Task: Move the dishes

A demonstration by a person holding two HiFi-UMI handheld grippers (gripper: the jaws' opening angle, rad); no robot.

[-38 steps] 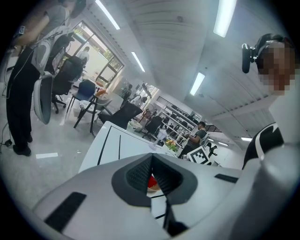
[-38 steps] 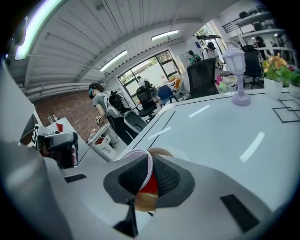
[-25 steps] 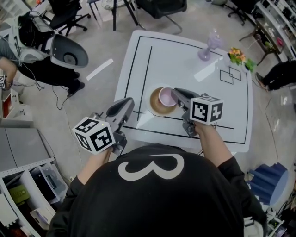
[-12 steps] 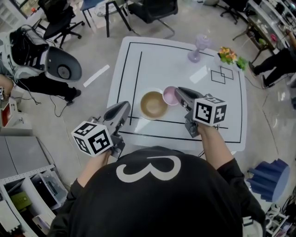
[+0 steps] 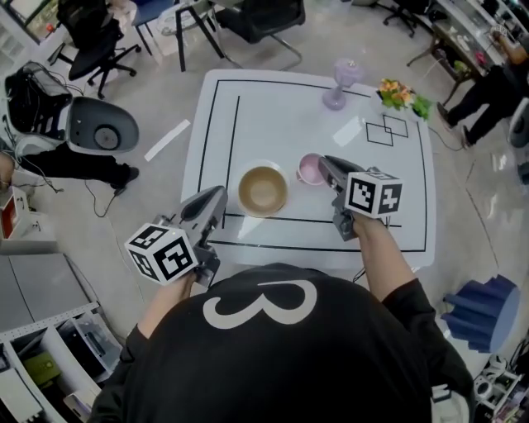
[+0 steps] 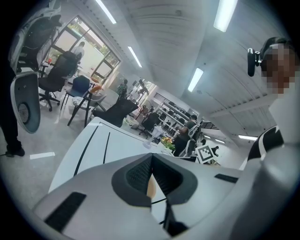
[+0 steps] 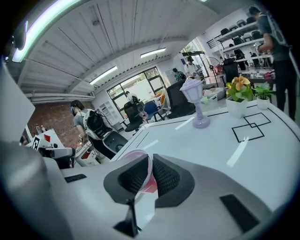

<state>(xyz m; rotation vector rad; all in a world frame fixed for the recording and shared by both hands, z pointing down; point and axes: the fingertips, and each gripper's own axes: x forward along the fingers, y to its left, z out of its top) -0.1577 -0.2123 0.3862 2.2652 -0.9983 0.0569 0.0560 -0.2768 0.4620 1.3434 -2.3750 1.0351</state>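
Note:
A tan bowl (image 5: 263, 190) sits on the white table (image 5: 273, 116) near its front marked line. Just right of it is a small pink bowl (image 5: 310, 169), and my right gripper (image 5: 326, 167) is shut on its right rim. In the right gripper view the pink bowl's rim (image 7: 138, 159) stands pinched between the two pads. My left gripper (image 5: 218, 197) hovers at the table's front left corner, shut and empty, a little left of the tan bowl. A sliver of the tan bowl (image 6: 151, 186) shows below its closed jaws.
A purple goblet (image 5: 336, 84) and a small flower pot (image 5: 398, 93) stand at the table's far right, near two drawn squares (image 5: 383, 129). Office chairs (image 5: 256, 18) and a seated person (image 5: 50, 157) surround the table. A blue object (image 5: 483, 312) lies on the floor at right.
The pink bowl, which lay inside the tan bowl, has come out in my right gripper and moved to the tan bowl's right. The left gripper has kept its place.

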